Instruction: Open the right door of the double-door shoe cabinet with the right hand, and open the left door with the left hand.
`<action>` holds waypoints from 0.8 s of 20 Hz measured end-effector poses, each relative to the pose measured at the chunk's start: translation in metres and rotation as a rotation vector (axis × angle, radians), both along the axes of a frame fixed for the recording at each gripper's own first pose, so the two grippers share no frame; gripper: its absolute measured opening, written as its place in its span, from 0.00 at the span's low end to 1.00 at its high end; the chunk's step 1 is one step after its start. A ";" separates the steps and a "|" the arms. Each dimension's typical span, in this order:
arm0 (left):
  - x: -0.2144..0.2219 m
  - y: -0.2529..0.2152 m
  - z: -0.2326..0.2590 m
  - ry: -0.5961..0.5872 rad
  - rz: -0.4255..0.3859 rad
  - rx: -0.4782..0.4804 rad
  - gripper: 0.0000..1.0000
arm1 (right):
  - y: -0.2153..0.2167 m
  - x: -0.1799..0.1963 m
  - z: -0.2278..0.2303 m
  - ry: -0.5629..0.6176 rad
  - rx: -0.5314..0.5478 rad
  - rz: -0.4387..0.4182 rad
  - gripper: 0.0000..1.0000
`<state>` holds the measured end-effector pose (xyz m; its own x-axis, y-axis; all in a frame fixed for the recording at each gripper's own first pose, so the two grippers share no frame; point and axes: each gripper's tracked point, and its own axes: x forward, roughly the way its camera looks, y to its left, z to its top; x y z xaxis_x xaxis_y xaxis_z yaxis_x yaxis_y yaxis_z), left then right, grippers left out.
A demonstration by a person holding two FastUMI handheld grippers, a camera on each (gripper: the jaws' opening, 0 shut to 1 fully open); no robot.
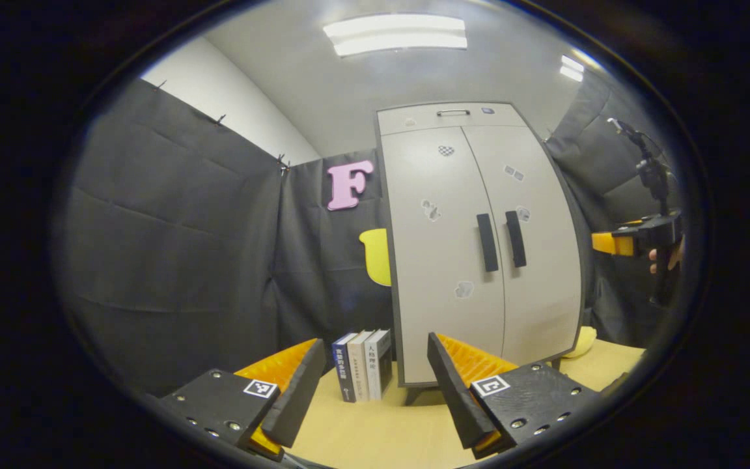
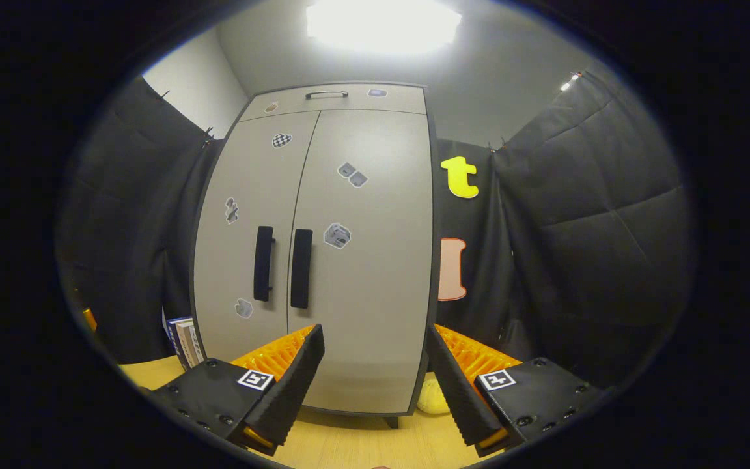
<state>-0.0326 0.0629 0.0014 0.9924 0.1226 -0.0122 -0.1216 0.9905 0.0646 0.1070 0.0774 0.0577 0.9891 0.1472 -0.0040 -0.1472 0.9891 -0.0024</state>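
Observation:
A grey double-door shoe cabinet [image 1: 479,241] [image 2: 323,247] stands on a wooden table, both doors closed. Two black vertical handles sit side by side at the middle seam: the left door's handle [image 1: 487,242] [image 2: 263,262] and the right door's handle [image 1: 515,238] [image 2: 301,268]. My left gripper [image 1: 372,384] is open, low in front of the cabinet's left side, well short of it. My right gripper [image 2: 375,374] is open too, facing the lower part of the right door with a gap. In the left gripper view the right gripper [image 1: 616,243] shows at the far right, held by a hand.
Three books [image 1: 363,365] stand upright on the table [image 1: 381,430] against the cabinet's left side. A yellow soft object [image 2: 432,397] lies by the cabinet's right foot. A drawer with a handle [image 1: 453,113] tops the cabinet. Black cloth walls close in on both sides.

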 end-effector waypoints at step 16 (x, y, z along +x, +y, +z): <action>-0.044 0.062 -0.010 0.039 0.175 0.016 0.92 | 0.102 0.104 0.027 0.040 0.068 0.111 0.98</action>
<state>-0.0767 0.1249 -0.0084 0.9547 0.2938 -0.0466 -0.2891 0.9532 0.0885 0.2112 0.1790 0.0848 0.9659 0.2574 -0.0296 -0.2548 0.9643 0.0726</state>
